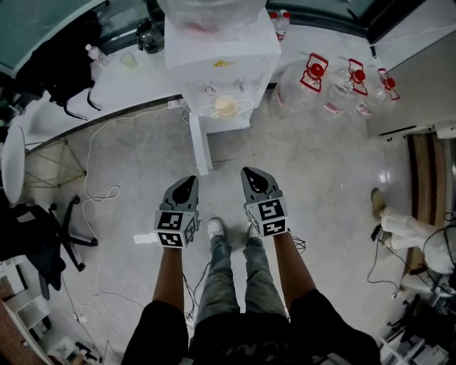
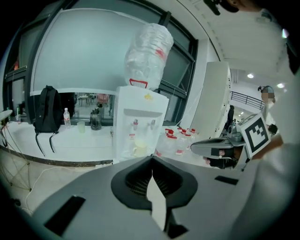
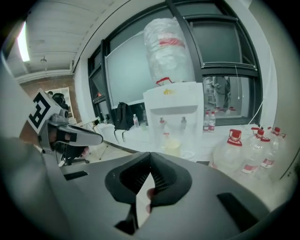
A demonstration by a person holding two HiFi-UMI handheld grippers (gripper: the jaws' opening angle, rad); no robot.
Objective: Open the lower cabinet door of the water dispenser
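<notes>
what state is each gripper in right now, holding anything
left gripper: jaws closed, holding nothing
right gripper: jaws closed, holding nothing

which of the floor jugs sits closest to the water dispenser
The leftmost red-capped jug in the head view, right beside the water dispenser; the other two stand further right.

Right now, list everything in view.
dispenser: one, white, top centre
bottle: one, clear, atop dispenser
cup: one, yellowish, under the taps
door: one, white, seems swung open below
jugs: three, clear with red caps, floor right of dispenser
backpack: one, black, counter at left
chair: one, black, floor at left
cables: several, white, floor at left
left gripper: one, grey, jaws shut, empty
right gripper: one, grey, jaws shut, empty
legs: two, jeans, bottom centre
</notes>
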